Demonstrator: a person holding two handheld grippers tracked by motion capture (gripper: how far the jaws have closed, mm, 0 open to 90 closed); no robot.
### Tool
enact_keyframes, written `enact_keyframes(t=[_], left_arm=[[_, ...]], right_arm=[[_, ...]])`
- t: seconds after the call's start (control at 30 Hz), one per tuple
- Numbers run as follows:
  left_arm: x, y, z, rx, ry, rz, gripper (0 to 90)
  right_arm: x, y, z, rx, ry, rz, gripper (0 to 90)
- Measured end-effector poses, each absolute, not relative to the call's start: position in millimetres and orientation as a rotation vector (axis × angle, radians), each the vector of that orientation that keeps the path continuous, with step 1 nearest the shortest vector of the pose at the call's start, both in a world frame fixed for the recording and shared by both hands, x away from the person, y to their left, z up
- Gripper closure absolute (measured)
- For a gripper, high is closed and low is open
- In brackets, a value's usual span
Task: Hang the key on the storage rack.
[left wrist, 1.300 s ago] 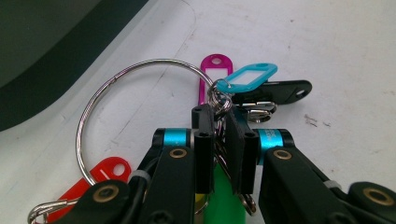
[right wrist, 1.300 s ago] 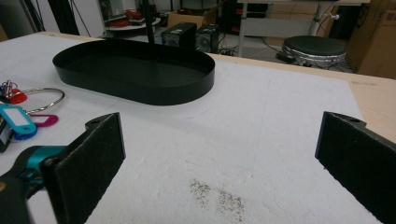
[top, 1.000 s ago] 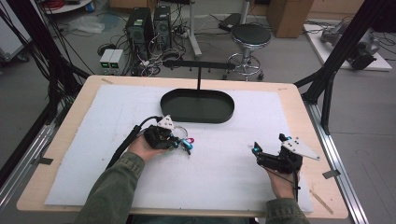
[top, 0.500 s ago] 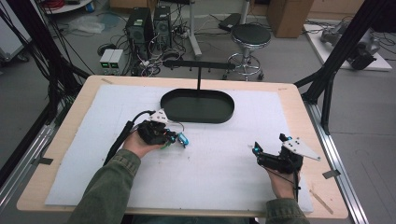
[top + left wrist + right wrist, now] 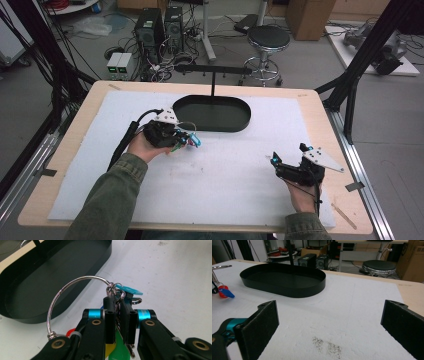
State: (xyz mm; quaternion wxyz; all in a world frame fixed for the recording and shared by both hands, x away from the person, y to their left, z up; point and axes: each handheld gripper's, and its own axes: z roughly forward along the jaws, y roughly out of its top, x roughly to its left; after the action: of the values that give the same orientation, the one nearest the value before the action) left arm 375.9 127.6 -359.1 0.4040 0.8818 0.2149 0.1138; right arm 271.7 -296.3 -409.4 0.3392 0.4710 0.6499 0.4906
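Steel key ring (image 5: 72, 291) with coloured tags, pinched in the left hand-held gripper (image 5: 187, 141), has slid left across the worktop (image 5: 240, 190), now just beside the black tray (image 5: 212, 112); probably headed there. Right hand-held gripper (image 5: 287, 160) rests spread, empty

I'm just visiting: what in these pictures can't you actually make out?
- Coloured tags on the key ring: in the left gripper view, the left gripper covers most of them.
- Tray floor: uniformly dark in the high view; any contents unclear.
- Right gripper: edges of the right gripper view crop its jaws.
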Motion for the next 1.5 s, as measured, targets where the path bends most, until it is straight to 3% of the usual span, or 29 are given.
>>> enact_keyframes(t=[0.67,0.7,1.5], left_arm=[[387,147,-316,2.183,0.578,0.389,83.8],[388,149,-311,2.188,0.569,0.411,88.3],[407,165,-255,2.116,0.607,0.498,88.3]], right_arm=[[272,-297,-410,1.221,1.690,1.276,0.5],[272,-297,-410,1.222,1.691,1.276,0.5],[271,-297,-410,1.231,1.694,1.280,0.5]])
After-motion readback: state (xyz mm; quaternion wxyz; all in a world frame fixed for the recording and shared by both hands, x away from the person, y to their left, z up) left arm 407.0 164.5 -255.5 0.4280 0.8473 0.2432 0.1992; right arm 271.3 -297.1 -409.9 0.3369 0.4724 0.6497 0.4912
